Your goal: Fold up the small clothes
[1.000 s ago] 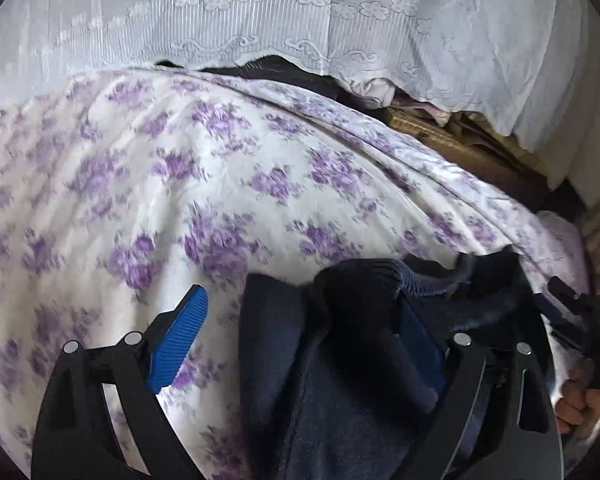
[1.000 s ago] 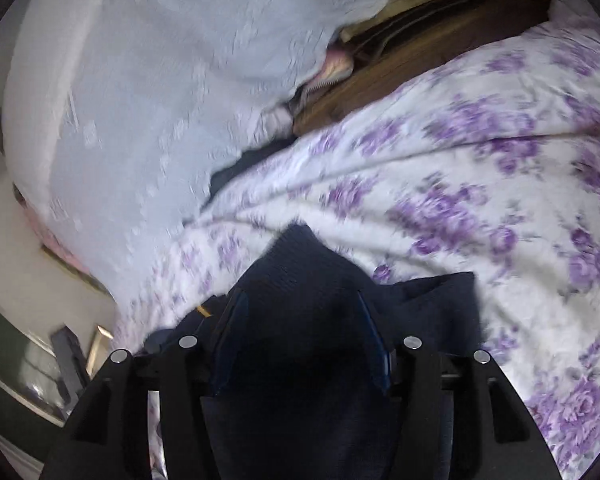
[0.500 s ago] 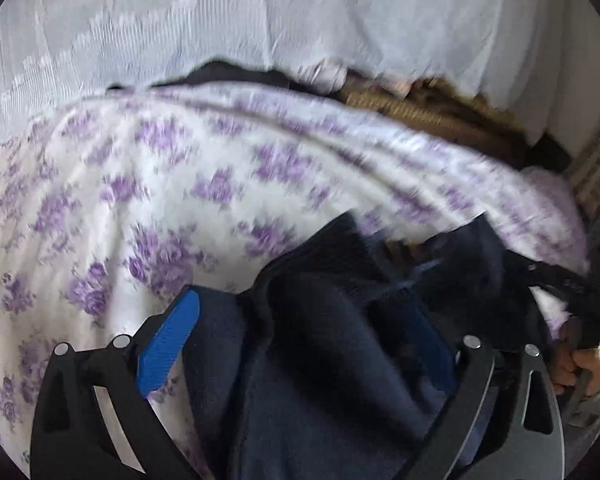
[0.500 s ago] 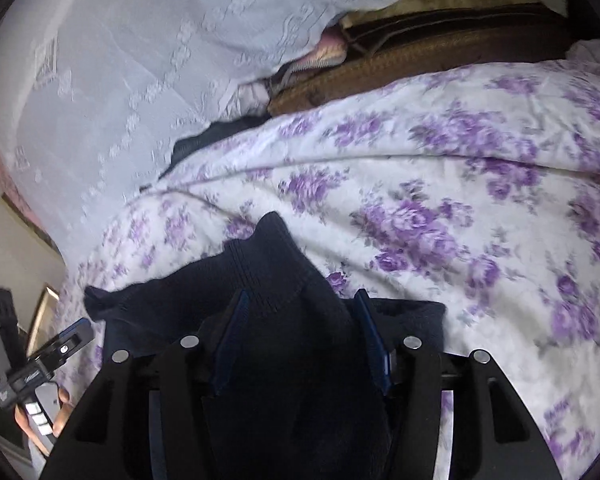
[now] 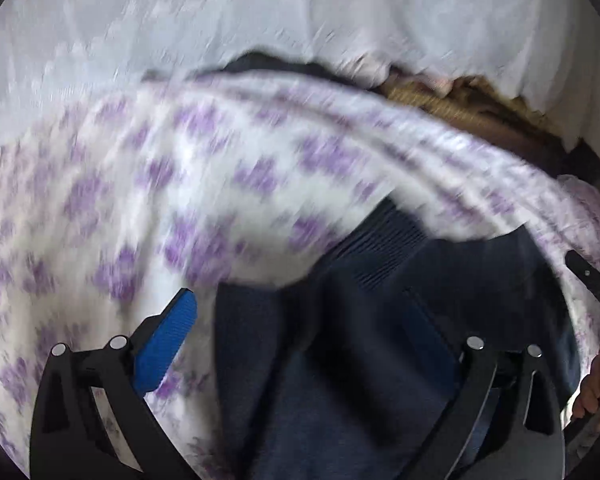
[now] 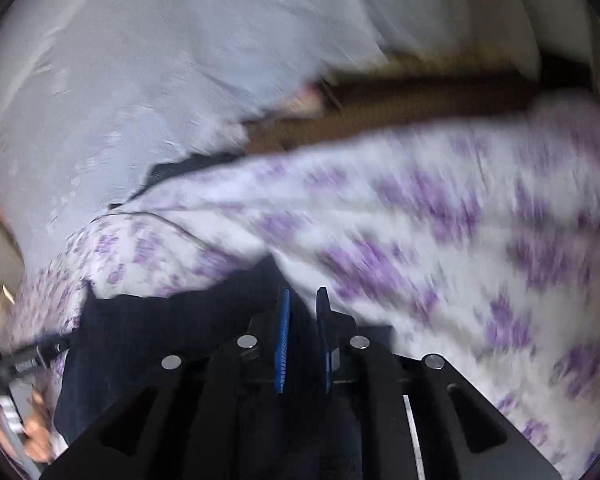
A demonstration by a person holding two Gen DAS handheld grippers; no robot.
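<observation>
Where jaws gape: navy garment (image 5: 340, 360).

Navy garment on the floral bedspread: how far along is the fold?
Done: the navy garment lies partly doubled on the floral bedspread. In hand: the right gripper has just closed on its cloth; the left gripper stands open astride it. Left: finishing the fold; blur hides its neatness.

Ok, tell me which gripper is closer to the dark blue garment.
Right. The right gripper has just closed its jaws on the dark blue garment; the left gripper stands wide open astride it, pads apparently not pressing.
</observation>
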